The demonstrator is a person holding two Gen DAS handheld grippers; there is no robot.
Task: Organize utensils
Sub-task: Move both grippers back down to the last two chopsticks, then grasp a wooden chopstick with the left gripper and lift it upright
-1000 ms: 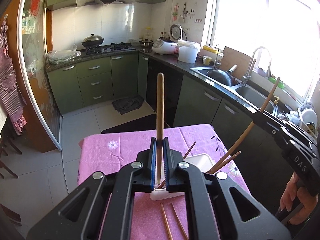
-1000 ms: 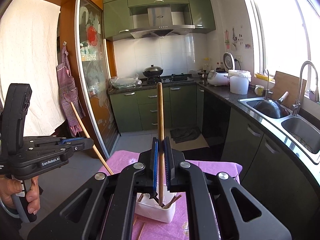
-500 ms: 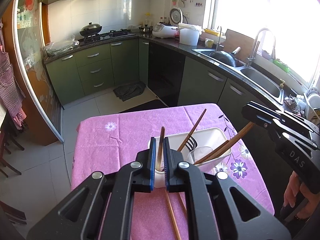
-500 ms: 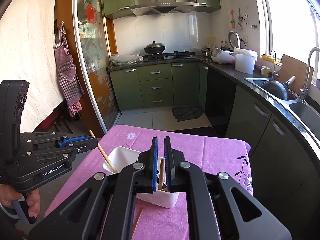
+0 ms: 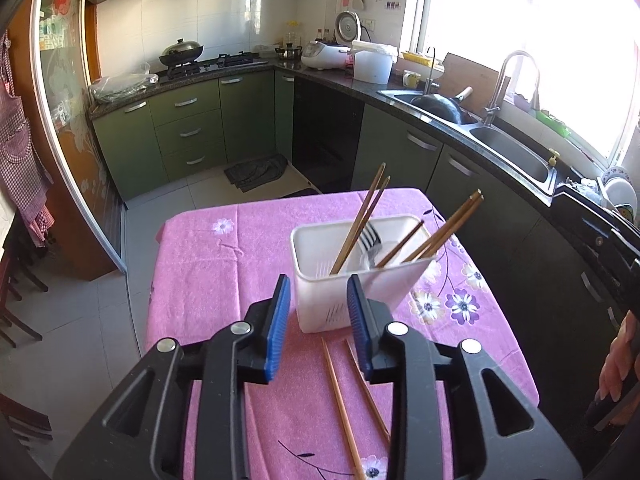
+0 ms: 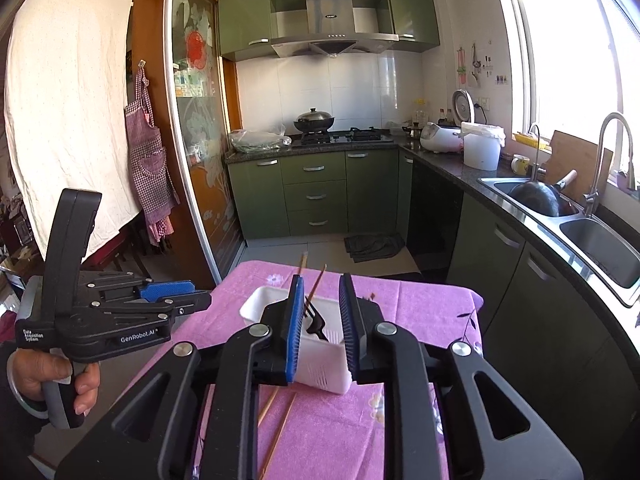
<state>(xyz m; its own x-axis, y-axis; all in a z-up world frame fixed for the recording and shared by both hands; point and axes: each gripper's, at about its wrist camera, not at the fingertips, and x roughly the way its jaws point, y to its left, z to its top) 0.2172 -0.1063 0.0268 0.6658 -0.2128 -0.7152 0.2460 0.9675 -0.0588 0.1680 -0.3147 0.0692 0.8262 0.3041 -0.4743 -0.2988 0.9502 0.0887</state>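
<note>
A white utensil holder point(image 5: 360, 292) stands on the pink tablecloth point(image 5: 216, 272). Several wooden chopsticks point(image 5: 362, 216) and a metal fork point(image 5: 371, 237) lean in it. Two more chopsticks point(image 5: 343, 400) lie flat on the cloth in front of it. My left gripper point(image 5: 318, 284) hovers just before the holder's near corner; its jaws are opening with nothing pressed between the blue pads. My right gripper point(image 6: 322, 284) faces the holder point(image 6: 256, 304) from the other side. Its jaws are opening too, and the fork point(image 6: 311, 309) and chopsticks point(image 6: 317, 285) show through the gap, untouched.
The left gripper point(image 6: 196, 299) and the hand point(image 6: 52, 376) holding it are at the left of the right wrist view. Dark counters with a sink point(image 5: 516, 152) run along the right. The table's edges drop to the tiled floor point(image 5: 92, 320).
Both grippers came down with one upright chopstick each, lowered them into the holder and opened. The chopsticks now lean in the holder, free of the pads.
</note>
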